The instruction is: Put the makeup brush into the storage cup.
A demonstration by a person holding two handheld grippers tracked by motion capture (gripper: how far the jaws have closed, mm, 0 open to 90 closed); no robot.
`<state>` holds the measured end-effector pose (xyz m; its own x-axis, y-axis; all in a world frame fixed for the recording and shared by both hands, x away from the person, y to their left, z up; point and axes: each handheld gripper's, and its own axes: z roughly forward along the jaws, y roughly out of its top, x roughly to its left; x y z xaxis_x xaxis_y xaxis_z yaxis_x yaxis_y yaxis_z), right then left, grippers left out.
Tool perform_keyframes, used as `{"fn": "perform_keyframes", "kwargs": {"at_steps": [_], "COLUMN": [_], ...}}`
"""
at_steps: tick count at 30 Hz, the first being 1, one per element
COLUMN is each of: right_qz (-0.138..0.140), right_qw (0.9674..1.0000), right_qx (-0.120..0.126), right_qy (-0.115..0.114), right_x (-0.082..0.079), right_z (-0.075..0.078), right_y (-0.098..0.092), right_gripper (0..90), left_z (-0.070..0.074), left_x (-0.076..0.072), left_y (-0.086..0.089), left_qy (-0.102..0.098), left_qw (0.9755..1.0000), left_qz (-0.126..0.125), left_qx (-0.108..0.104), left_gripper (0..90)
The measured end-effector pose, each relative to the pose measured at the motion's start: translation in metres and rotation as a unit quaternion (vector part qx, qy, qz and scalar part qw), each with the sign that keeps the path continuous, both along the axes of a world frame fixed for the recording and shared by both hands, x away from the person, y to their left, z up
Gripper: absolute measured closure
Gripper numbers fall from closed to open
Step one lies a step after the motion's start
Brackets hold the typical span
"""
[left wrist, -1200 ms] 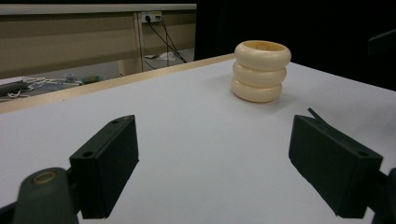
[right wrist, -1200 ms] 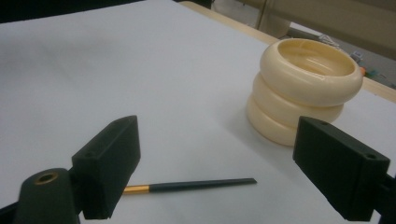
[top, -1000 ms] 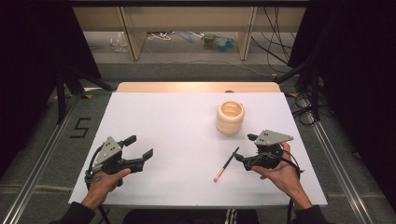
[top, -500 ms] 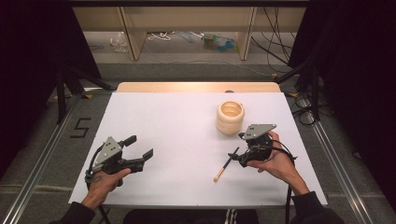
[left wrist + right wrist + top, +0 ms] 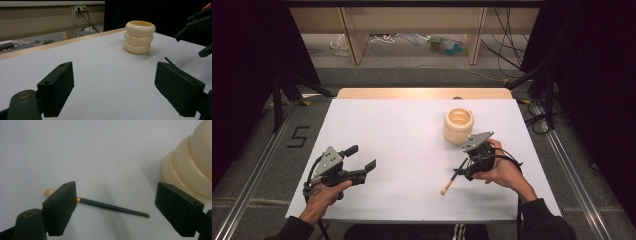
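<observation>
A dark pencil [image 5: 455, 176] with a pale eraser end lies on the white table [image 5: 402, 130], right of centre. In the right gripper view the pencil [image 5: 113, 207] lies crosswise just beyond the wide-apart jaws. My right gripper [image 5: 466, 167] hovers open over the pencil's dark tip, tilted down. A cream ribbed cup [image 5: 458, 126] stands upright just behind it, and its side [image 5: 190, 170] is close on the right. My left gripper [image 5: 362, 157] rests open at the near left, holding nothing, and faces the cup [image 5: 138, 37].
The other hand's gripper [image 5: 197, 25] shows at the upper right of the left gripper view. A wooden strip [image 5: 422, 93] runs along the table's far edge. Shelves and cables [image 5: 432, 40] lie on the floor beyond, with dark curtains at both sides.
My right gripper has moved left toward the pencil and tipped down over its dark end. The left gripper, pencil and cup have stayed put.
</observation>
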<state>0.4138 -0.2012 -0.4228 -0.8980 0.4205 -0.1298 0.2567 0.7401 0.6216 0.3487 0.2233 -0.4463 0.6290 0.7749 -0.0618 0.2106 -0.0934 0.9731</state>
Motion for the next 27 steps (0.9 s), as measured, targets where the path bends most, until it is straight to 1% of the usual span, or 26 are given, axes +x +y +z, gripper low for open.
{"fn": "perform_keyframes", "kwargs": {"at_steps": [1, 4, 8, 15, 16, 18, 20, 23, 26, 27], "right_qz": [0.005, 0.018, 0.032, 0.038, 0.041, 0.043, 0.049, 0.065, 0.066, 0.07], "right_qw": [1.0, 0.9995, 0.9985, 0.998, 0.9977, 0.9976, 0.9967, 0.9946, 0.9929, 0.9921], "right_qx": [-0.005, -0.023, -0.035, -0.042, -0.047, -0.046, -0.053, -0.066, -0.079, -0.083], "right_qy": [0.007, 0.013, 0.026, 0.028, 0.027, 0.027, 0.036, 0.048, 0.06, 0.062], "right_x": [0.001, 0.004, 0.007, 0.011, 0.012, 0.013, 0.014, 0.016, 0.016, 0.017], "right_z": [-0.001, -0.004, -0.008, -0.009, -0.01, -0.01, -0.013, -0.016, -0.02, -0.021], "right_y": [0.001, 0.006, 0.01, 0.013, 0.015, 0.016, 0.017, 0.019, 0.022, 0.023], "right_gripper": [18.8, 19.0, 19.2, 19.7, 19.8, 19.9, 20.6, 21.1, 21.5, 21.7], "left_z": [0.0, 0.0, 0.0, 0.0, 0.0, 0.0, 0.0, 0.0, 0.0, 0.0], "left_x": [0.0, 0.0, 0.0, 0.0, 0.0, 0.0, 0.0, 0.0, 0.0, 0.0], "left_y": [0.0, 0.0, 0.0, 0.0, 0.0, 0.0, 0.0, 0.0, 0.0, 0.0], "left_qy": [0.0, 0.0, 0.0, 0.0, 0.0, 0.0, 0.001, 0.003, 0.003, 0.003], "left_qw": [1.0, 1.0, 1.0, 1.0, 1.0, 1.0, 1.0, 1.0, 1.0, 1.0], "left_qz": [0.0, 0.0, 0.0, 0.0, 0.0, 0.0, 0.0, 0.001, 0.0, 0.001], "left_qx": [0.0, 0.0, 0.0, 0.0, 0.0, -0.001, 0.0, -0.002, 0.0, -0.001], "left_gripper": [15.7, 15.7, 15.7, 15.7, 15.7, 15.7, 15.7, 15.7, 15.7, 15.7]}}
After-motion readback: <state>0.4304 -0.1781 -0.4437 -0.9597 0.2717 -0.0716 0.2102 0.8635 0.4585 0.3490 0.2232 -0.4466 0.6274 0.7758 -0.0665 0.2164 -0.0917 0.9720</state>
